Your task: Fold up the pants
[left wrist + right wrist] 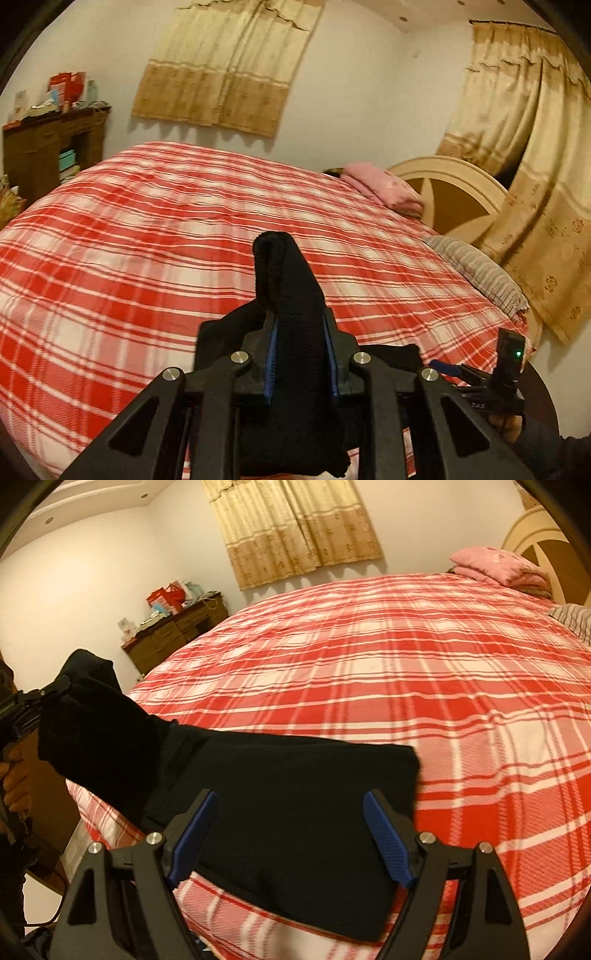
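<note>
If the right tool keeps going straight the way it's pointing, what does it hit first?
Most likely the black pants. The right tool is open, and the cloth lies on the red plaid bedspread right ahead between its fingers. How far above the cloth it sits is unclear.

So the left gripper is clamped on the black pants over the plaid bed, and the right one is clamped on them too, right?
Not quite. The left gripper is shut on the pants over the bed, but the right gripper has its jaws open, as the right wrist view shows.
</note>
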### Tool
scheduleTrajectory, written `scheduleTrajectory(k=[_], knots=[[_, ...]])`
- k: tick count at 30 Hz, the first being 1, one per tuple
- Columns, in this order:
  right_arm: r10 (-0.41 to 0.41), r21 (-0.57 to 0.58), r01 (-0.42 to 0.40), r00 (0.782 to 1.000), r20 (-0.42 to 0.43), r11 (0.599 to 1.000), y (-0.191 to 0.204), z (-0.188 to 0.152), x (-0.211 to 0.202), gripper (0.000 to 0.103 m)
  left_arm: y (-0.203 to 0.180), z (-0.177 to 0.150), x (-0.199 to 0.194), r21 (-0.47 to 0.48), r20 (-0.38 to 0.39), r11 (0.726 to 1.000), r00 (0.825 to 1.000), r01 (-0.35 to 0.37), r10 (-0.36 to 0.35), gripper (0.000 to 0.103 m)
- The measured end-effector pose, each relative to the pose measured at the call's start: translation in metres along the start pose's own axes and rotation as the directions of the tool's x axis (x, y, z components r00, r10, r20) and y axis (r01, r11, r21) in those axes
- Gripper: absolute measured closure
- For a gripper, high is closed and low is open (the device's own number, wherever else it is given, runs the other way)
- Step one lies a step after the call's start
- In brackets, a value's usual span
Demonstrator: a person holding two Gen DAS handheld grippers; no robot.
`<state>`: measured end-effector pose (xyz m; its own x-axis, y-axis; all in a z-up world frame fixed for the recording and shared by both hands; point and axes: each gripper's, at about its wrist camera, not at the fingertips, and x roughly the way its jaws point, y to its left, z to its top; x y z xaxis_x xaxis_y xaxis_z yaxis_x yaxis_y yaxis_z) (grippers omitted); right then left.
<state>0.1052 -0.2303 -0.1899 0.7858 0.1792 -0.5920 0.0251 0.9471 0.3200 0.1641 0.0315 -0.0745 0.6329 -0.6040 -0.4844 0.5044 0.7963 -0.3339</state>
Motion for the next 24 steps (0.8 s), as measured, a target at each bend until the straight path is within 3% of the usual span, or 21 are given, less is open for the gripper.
scheduleTrajectory(k=[16, 24], knots=[[-0.032, 0.073, 0.029, 0.999, 0.037, 0.997, -0.034, 0.002, -0.020, 0.019, -0.062, 0.003, 0.035, 0.053, -0.066, 0.995, 0.995, 0.084, -0.080, 0.081], [-0.040, 0.095, 0.036, 0.998, 0.045, 0.995, -0.041, 0.001, -0.024, 0.019, -0.083, -0.005, 0.057, 0.070, -0.119, 0.994, 0.990, 0.081, -0.072, 0.081]])
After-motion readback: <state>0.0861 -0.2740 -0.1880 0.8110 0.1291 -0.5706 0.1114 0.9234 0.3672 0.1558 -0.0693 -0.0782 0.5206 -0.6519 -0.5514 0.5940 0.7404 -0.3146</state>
